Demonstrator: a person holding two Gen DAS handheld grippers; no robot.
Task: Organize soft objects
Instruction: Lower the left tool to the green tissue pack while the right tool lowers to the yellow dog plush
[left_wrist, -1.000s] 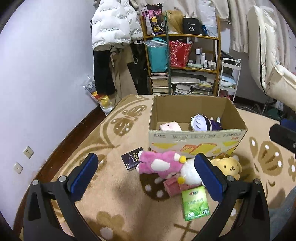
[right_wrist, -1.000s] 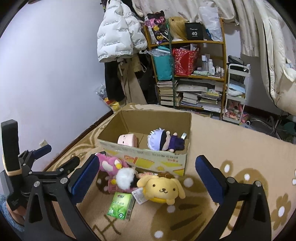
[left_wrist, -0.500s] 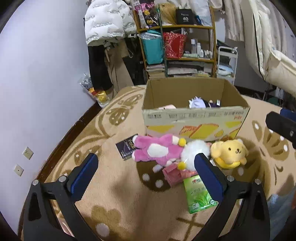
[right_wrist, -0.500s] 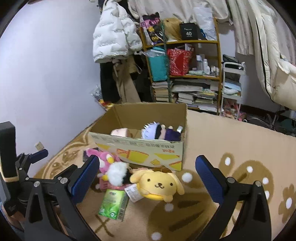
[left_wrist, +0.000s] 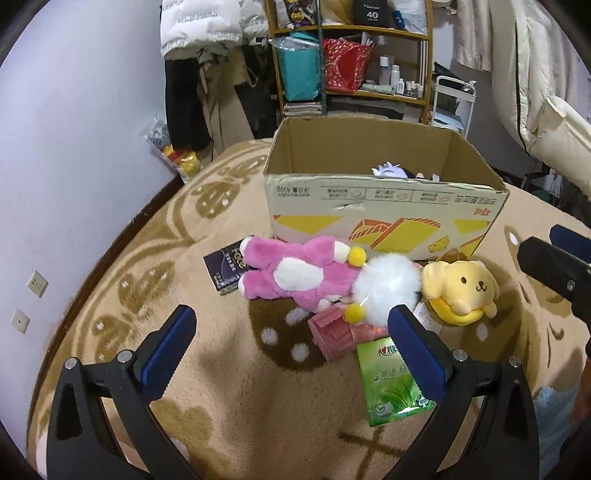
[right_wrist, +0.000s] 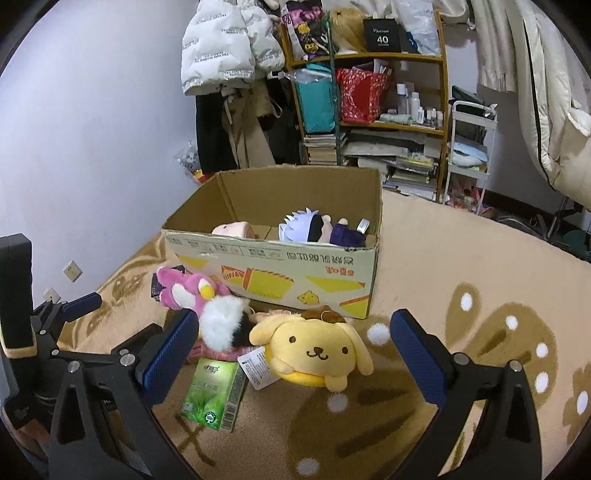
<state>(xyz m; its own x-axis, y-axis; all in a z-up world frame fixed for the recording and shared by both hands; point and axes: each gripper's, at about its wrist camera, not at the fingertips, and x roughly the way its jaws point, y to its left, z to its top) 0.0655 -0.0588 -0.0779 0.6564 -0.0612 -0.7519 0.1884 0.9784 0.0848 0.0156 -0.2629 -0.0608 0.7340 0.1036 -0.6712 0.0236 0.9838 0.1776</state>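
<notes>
A pink and white plush (left_wrist: 306, 273) lies on the rug in front of a cardboard box (left_wrist: 384, 214); it also shows in the right wrist view (right_wrist: 192, 291). A yellow dog plush (left_wrist: 458, 291) (right_wrist: 314, 347) lies to its right. A pink pack (left_wrist: 336, 332) and a green tissue pack (left_wrist: 391, 380) (right_wrist: 214, 391) lie nearer. The box (right_wrist: 273, 262) holds a white-haired doll (right_wrist: 314, 229) and a pink plush (right_wrist: 232, 229). My left gripper (left_wrist: 291, 347) is open just short of the pink plush. My right gripper (right_wrist: 295, 354) is open, its fingers either side of the yellow dog.
A dark booklet (left_wrist: 225, 266) lies left of the pink plush. A wooden shelf (right_wrist: 369, 96) full of bags and books, a white cart (right_wrist: 469, 147) and hanging coats (right_wrist: 229, 48) stand behind the box. The purple wall (left_wrist: 74, 147) runs along the left.
Both grippers have moved forward and lower toward the toys in front of the box. The box and plush now look larger and closer. Both stay open.
</notes>
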